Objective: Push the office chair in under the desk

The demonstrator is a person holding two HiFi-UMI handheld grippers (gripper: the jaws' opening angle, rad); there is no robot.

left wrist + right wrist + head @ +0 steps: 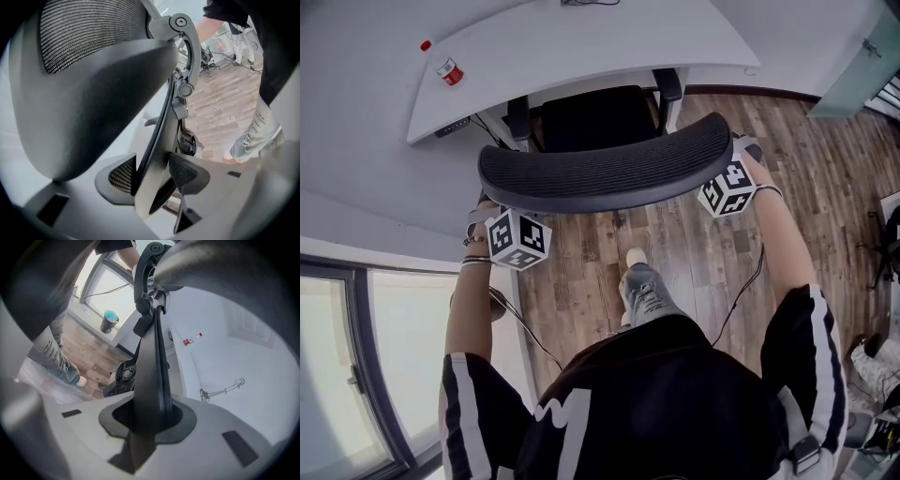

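The white desk (581,47) curves across the top of the head view. Below it, at centre, the office chair (609,169) faces it. Its seat seems partly under the desk edge, though the backrest hides much of it. The left gripper (152,176) pinches the left rim of the backrest between its jaws, and the right gripper (147,416) clamps the right rim the same way. A red-capped bottle (447,67) lies on the desk at upper left.
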